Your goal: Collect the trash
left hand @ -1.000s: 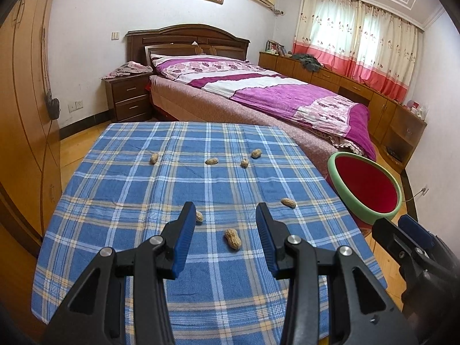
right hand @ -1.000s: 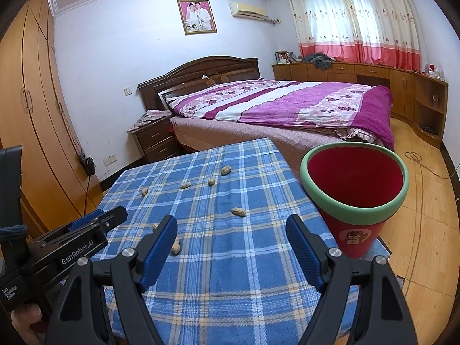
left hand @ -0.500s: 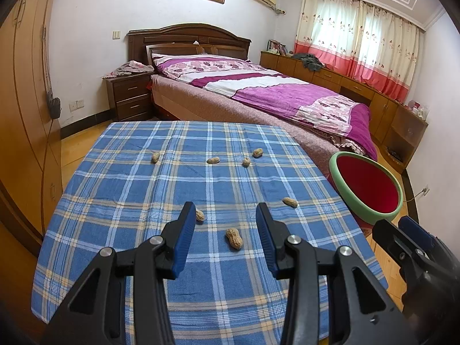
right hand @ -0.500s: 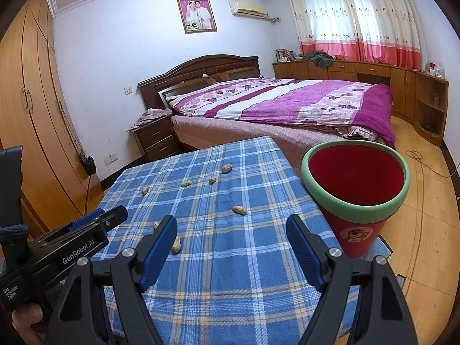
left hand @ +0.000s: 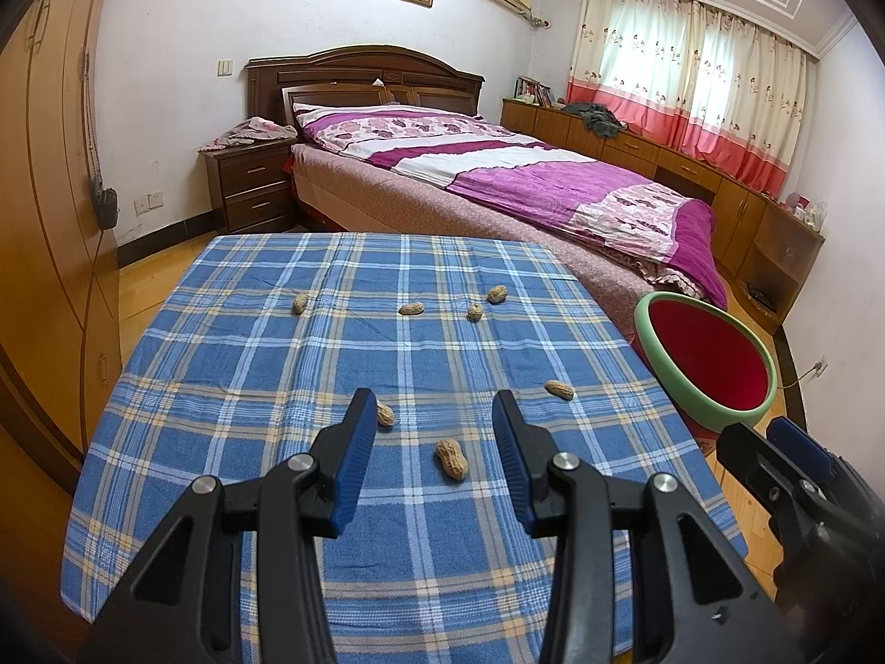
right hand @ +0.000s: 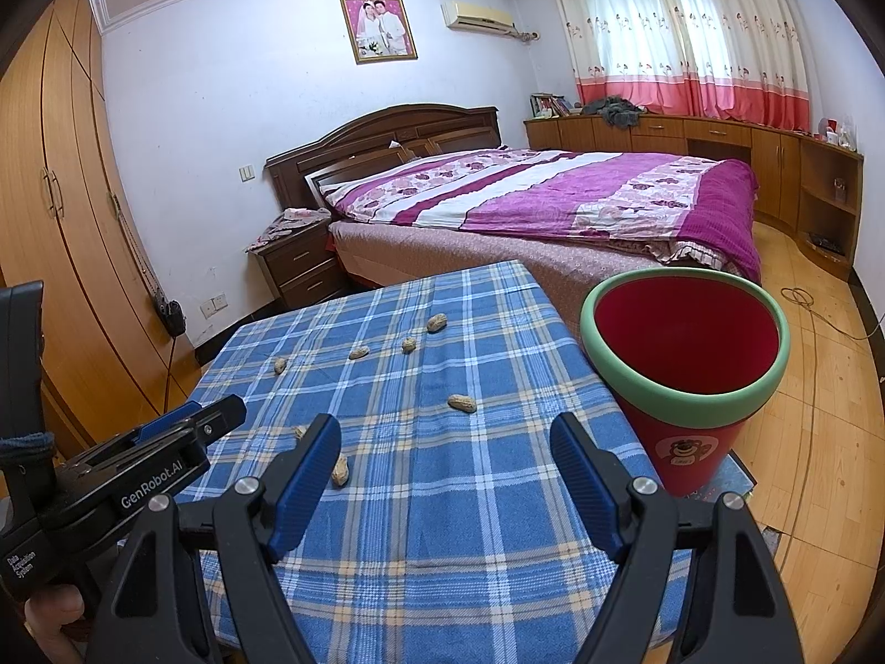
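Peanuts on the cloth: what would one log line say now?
peanuts: seven on cloth | bin: beside table, looks empty | both hand-held grippers: open, holding nothing

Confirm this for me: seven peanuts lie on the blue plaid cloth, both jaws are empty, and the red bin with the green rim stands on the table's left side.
One thing is wrong: the red bin stands off the table's right side, on the floor, as the right wrist view shows. The rest holds: seven peanuts, such as the nearest peanut, lie on the blue plaid cloth, and the jaws of the left gripper and right gripper are empty.
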Available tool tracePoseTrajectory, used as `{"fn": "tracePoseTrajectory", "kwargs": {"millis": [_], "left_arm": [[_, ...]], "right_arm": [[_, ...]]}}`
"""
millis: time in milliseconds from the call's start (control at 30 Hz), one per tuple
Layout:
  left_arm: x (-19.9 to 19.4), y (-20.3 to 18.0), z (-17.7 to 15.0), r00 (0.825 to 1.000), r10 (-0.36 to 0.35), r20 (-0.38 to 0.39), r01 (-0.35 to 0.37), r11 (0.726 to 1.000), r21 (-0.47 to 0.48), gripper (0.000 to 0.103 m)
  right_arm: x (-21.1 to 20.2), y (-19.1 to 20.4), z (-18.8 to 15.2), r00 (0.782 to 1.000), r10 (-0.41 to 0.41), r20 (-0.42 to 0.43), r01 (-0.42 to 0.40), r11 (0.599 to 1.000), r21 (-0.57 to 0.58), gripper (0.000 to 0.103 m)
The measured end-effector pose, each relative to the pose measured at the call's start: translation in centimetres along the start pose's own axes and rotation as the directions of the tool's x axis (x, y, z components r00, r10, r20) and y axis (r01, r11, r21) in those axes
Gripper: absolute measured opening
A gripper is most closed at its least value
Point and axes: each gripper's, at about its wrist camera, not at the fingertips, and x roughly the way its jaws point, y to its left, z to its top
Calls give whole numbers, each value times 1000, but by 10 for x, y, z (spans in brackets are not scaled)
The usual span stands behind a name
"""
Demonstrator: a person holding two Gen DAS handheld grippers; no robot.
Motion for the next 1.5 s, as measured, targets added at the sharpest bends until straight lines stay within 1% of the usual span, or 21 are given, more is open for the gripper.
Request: {"fn": "tracePoseTrajectory", "kwargs": {"millis": [700,1300,1500], "left_arm": [[-1,1,1,1000,0,4,0,1000,-1,43],[-3,3,9,1000,7,19,-7,1000,8,43],[-3,3,8,1000,4,12,-4,1000,6,43]], "right_arm": [[0,0,0,1000,0,0,0,1000,0,80],[-2,4,3,1000,0,6,0,1000,1,80],[-2,3,3,1000,0,7,0,1000,1,80]]}}
